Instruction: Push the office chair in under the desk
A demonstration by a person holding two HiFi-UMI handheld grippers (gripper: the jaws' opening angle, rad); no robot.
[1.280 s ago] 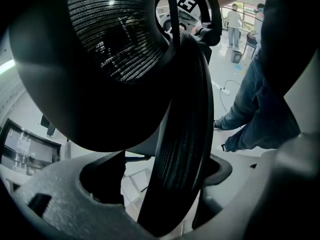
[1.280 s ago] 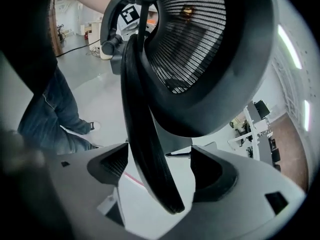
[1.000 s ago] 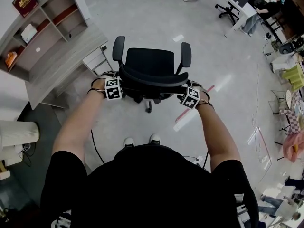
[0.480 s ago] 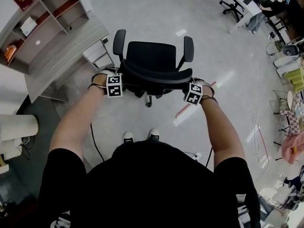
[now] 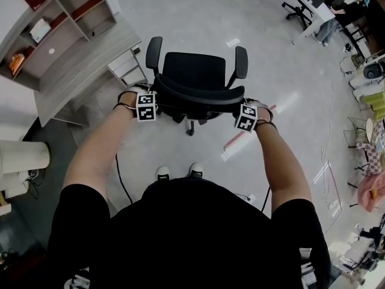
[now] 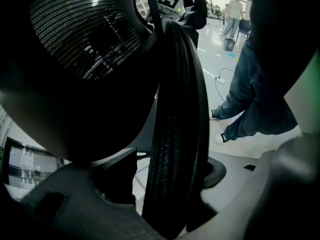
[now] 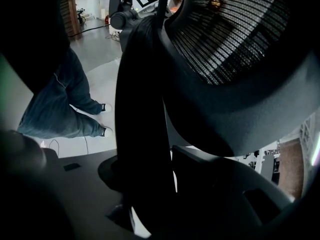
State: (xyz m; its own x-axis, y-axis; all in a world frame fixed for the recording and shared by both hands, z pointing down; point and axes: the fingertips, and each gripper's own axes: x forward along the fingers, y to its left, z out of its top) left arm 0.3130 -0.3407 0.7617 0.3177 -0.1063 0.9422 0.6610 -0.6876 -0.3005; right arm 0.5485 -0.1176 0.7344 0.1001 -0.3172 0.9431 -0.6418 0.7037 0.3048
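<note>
I am closing the left gripper (image 5: 148, 103) and right gripper (image 5: 244, 114) around the office chair (image 5: 195, 77) backrest rim (image 6: 175, 134), with neither gripping firmly yet. The desk (image 5: 78, 65) is standing ahead-left of the left gripper, so an uneven push is risking a swivel into the drawer unit (image 5: 126, 68). Open floor is lying beyond the right gripper.

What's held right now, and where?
Nothing clamped yet: the backrest rim sits between closing jaws, left gripper at its left end, right gripper at its right.
</note>
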